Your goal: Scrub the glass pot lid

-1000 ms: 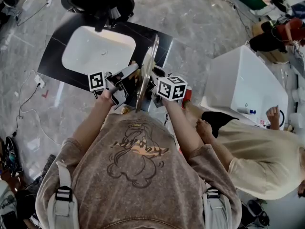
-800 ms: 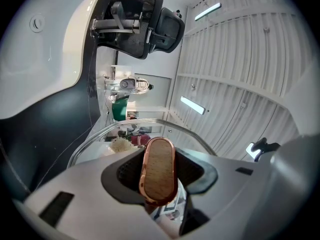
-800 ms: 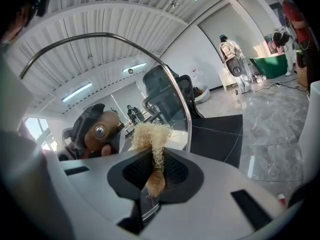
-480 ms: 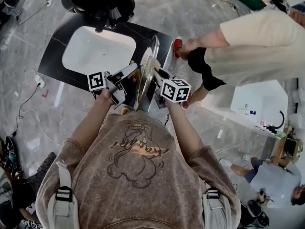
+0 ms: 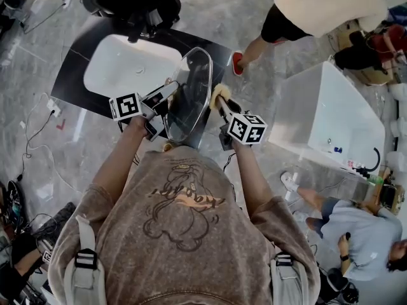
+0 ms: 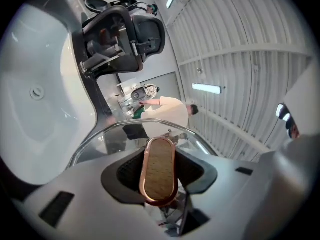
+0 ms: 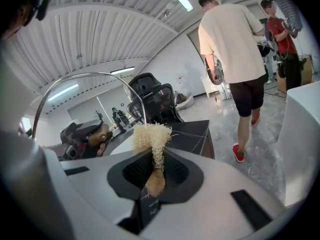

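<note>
Head view: the left tool holds the glass pot lid tilted on edge over the sink table, with the right tool just beside the lid.

Left gripper view: the jaws are clamped on the lid's wooden handle.

Right gripper view: the jaws pinch a loofah scrubber. It is best pressed flat on the glass with the lid braced.

Glass lid lower part hidden behind left gripper body; passer-by cut off by top edge.
</note>
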Demonstrator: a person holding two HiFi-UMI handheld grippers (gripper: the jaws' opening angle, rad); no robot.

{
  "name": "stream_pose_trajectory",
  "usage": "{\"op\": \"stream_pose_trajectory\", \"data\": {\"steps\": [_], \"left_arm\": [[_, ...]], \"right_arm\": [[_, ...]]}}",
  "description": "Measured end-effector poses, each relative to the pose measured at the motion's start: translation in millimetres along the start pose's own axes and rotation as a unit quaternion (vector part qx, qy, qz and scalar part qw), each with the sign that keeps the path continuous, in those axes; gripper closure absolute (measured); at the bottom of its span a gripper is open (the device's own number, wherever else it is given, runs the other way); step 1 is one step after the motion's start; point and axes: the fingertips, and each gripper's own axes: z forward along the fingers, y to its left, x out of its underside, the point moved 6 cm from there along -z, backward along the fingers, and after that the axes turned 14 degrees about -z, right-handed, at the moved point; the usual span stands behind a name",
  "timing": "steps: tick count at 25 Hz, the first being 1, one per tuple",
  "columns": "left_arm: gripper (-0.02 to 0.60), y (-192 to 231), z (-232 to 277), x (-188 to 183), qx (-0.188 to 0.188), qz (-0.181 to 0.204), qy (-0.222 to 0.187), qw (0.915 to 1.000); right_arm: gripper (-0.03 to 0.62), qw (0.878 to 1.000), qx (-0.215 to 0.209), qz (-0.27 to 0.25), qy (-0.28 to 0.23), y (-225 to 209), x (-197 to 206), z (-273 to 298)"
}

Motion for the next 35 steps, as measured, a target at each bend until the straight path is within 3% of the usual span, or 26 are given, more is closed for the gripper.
{"op": "stream_pose_trajectory", "data": {"steps": [3,6,8,11,14,16,22,35], "left_arm": [[0.4,5.3,-1.5,-6.4,-0.075,0.075,0.02,0.9941],[0.4,8.6,3.2,-5.1,-0.134,0.135,0.049,0.9805],[0.4,10.1,7.2,-1.3,-0.182,0.181,0.071,0.9639],[0.4,15.4,12.1,5.8,-0.25,0.251,0.104,0.9296],[0.4,26.5,13.4,11.0,-0.297,0.295,0.126,0.8992],[0.4,33.0,13.7,12.8,-0.314,0.308,0.136,0.8877],[0.4,48.9,18.5,19.8,-0.337,0.335,0.165,0.8643],[0.4,82.6,35.1,44.9,-0.381,0.378,0.207,0.8181]], "right_arm": [[0.549,1.0,0.014,-0.013,0.001,1.3,3.2,-6.2],[0.549,0.999,0.028,-0.022,0.001,1.8,7.8,-13.5],[0.549,0.999,0.038,-0.023,0.003,0.2,10.4,-19.8],[0.549,0.998,0.056,-0.021,0.01,-5.3,14.9,-27.1],[0.549,0.997,0.078,-0.019,0.017,-12.4,20.2,-31.4],[0.549,0.996,0.09,-0.017,0.019,-16.0,23.2,-33.3],[0.549,0.995,0.097,-0.012,0.018,-15.7,28.8,-35.1],[0.549,0.996,0.091,-0.006,0.024,-11.1,36.2,-40.0]]}}
